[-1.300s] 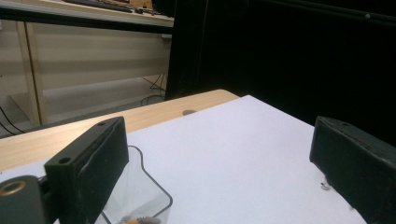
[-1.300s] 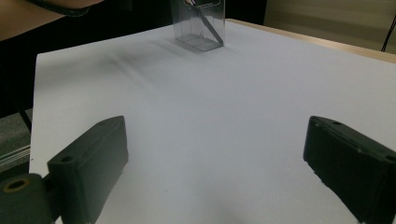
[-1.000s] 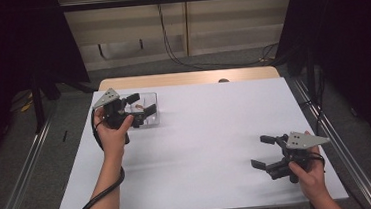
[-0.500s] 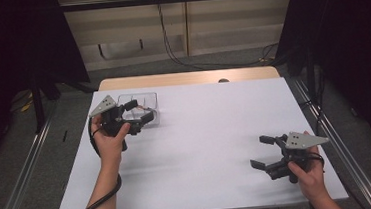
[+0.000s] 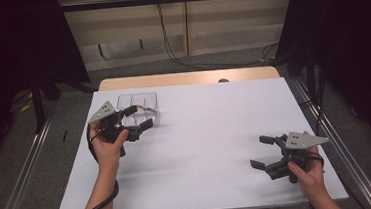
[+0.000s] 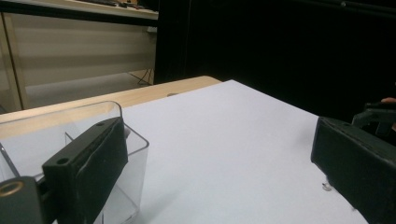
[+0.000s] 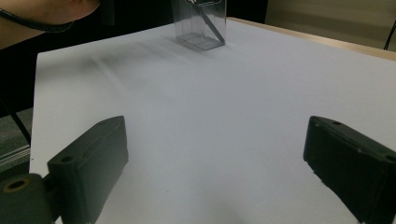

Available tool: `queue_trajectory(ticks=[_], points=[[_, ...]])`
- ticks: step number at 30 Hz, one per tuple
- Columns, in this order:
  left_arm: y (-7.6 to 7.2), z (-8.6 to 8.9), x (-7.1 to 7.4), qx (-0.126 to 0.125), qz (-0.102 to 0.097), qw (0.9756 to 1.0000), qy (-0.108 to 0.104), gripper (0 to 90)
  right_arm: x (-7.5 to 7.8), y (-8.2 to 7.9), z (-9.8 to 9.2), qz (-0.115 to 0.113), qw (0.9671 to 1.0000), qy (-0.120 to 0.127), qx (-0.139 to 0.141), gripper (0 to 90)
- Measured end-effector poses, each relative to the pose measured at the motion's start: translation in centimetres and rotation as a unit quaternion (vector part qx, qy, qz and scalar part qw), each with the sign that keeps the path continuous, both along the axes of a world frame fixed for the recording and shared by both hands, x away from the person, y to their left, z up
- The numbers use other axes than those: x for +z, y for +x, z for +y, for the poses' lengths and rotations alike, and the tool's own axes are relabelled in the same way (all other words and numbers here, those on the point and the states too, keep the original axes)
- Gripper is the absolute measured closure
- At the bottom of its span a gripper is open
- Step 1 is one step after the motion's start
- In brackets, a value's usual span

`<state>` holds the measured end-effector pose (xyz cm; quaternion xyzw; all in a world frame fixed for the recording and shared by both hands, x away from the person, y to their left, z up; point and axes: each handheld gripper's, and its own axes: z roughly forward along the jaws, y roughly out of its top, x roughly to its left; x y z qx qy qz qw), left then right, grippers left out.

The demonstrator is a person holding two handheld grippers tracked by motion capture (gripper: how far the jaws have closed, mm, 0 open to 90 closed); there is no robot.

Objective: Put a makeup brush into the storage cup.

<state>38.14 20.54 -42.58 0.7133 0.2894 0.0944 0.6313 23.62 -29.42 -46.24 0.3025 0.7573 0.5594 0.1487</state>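
Desk [image 5: 197, 148] surface is covered in white, and one clear box [image 5: 138, 107] with inner dividers is seen on it near the far left corner. Bare surface lies between the box and the right gripper [image 5: 266, 152], with nothing in the way. A tiny speck [image 6: 327, 187] is seen on the white surface in the left gripper view, beside the right-hand finger.

Fingers of the left gripper [image 5: 138, 117] are spread wide and nothing is held between them. In the high view they are seen just at the box's near wall; in the left gripper view one finger [image 6: 88, 163] is seen in front of the box [image 6: 70, 140], though contact cannot be told. Fingers of the right gripper are likewise spread wide and empty, above bare desk, well apart from the box [image 7: 201, 23].

The left gripper is held by a hand [image 5: 107, 145] with the forearm reaching up from the bottom edge, fingers pointed right and away. The right gripper is held low near the front right corner by the other hand [image 5: 306, 172], fingers pointed left.
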Motion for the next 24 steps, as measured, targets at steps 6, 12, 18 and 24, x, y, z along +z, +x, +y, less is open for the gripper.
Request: queue_trajectory(ticks=[6, 12, 18, 24], points=[[-0.5, 0.7, -0.4, 0.001, 0.004, 1.0, 0.002, 3.9, 0.0, 0.0, 0.1, 0.001, 1.0, -0.001, 0.0, 6.1], [-1.0, 1.0, -0.9, -0.002, 0.007, 1.0, 0.003, 4.0, 0.0, 0.0, 0.1, 0.001, 1.0, -0.002, -0.001, 6.1], [-1.6, 1.1, -1.0, -0.005, 0.006, 1.0, 0.003, 4.0, 0.0, 0.0, 0.2, 0.0, 1.0, -0.002, 0.002, 6.1], [-2.4, 0.8, -0.9, -0.017, -0.002, 0.9997, 0.017, 4.6, 0.0, 0.0, 0.2, 0.0, 1.0, -0.002, 0.001, 6.0]])
